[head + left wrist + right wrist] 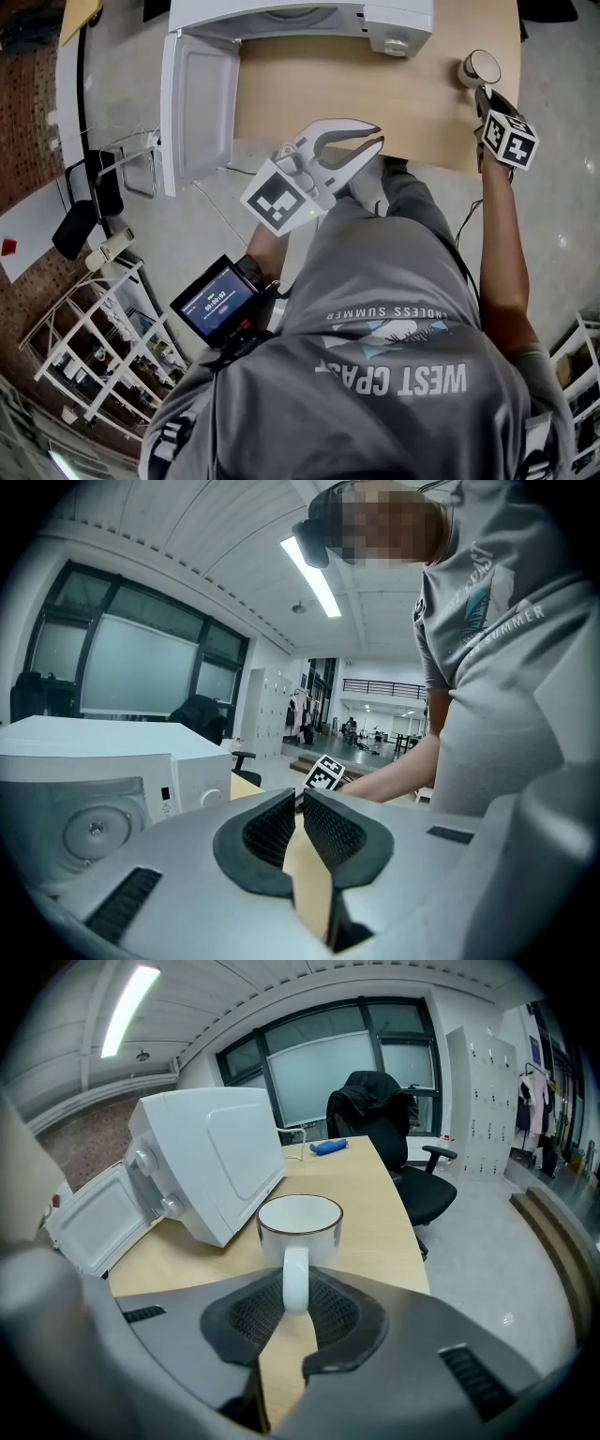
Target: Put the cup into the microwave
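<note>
A white cup [300,1218] with a dark rim stands upright on the wooden table [375,94], near its right end [480,67]. My right gripper [295,1286] is shut on the cup's handle, which sits between the pads; in the head view this gripper [486,94] reaches down to the cup from the table's front edge. The white microwave [300,19] stands at the back of the table with its door [197,103] swung open to the left. My left gripper [373,141] hovers over the table's front edge, its jaws shut [298,803] with nothing between them.
A black office chair [394,1138] stands beyond the table's far end, and a small blue object [328,1146] lies on the table behind the microwave [211,1157]. A white wire rack [94,347] stands on the floor at the left. A small screen [217,300] hangs at the person's waist.
</note>
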A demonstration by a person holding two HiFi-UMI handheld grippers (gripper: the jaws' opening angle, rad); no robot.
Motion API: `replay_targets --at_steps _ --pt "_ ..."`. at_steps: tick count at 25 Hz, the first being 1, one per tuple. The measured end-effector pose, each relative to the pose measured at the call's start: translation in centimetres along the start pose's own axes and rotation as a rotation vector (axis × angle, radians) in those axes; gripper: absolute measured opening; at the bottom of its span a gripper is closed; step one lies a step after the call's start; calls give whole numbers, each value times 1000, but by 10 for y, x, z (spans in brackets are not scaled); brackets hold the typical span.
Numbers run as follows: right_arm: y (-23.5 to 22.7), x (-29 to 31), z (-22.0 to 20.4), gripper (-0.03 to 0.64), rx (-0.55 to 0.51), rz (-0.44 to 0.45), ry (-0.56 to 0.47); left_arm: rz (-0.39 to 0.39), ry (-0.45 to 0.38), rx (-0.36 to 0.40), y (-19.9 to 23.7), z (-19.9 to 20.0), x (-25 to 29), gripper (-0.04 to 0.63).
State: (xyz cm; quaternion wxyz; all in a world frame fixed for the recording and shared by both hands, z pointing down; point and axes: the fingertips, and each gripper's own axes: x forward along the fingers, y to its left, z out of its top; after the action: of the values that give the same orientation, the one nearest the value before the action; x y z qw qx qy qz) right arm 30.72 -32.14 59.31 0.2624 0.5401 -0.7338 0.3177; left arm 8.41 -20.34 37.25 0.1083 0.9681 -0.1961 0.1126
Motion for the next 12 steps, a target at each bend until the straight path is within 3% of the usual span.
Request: replay_targets --at_steps 12 --pt "4 -2 -3 71 14 7 5 1 2 -5 -1 -3 -4 25"
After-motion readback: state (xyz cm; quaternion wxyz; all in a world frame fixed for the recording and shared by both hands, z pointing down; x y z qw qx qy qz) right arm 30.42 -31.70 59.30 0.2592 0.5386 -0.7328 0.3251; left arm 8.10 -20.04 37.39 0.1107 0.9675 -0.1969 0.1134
